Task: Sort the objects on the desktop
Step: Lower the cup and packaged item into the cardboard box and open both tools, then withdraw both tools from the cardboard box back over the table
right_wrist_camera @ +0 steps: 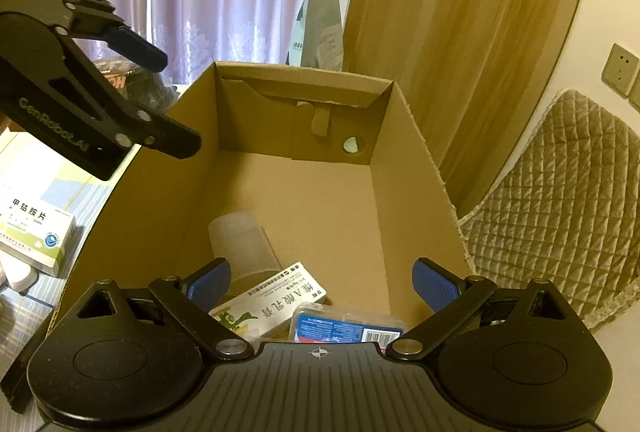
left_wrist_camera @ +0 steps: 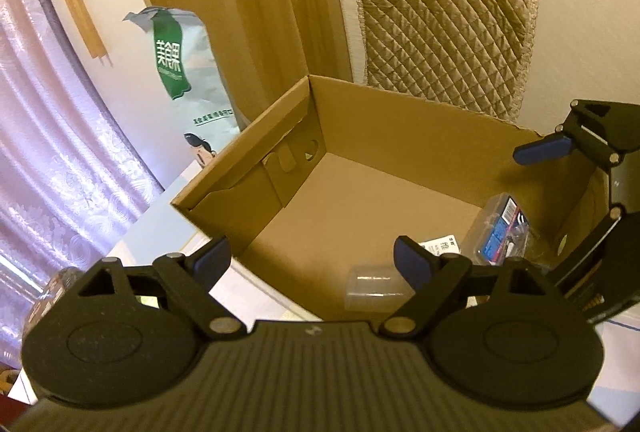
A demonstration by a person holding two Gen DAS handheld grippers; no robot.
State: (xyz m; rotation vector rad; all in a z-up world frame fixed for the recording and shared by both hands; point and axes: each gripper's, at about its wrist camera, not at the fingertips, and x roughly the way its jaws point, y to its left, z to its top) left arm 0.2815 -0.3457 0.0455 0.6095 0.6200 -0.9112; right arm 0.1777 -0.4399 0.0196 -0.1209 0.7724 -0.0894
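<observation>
left gripper [left_wrist_camera: 310,258] wide, empty | right gripper [right_wrist_camera: 322,282] wide, empty | medicine box [right_wrist_camera: 38,238] left of it — light, stiff; grip the long sides

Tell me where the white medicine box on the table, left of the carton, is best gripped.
Probably across the two long sides of the white medicine box, coming from above: it lies flat with its printed face up, outside the cardboard carton. Both grippers are open and empty.

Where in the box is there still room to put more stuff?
The far half of the cardboard box, by the end wall with the round hole, is bare. The near end is crowded: clear cup, white medicine carton, blue packet.
</observation>
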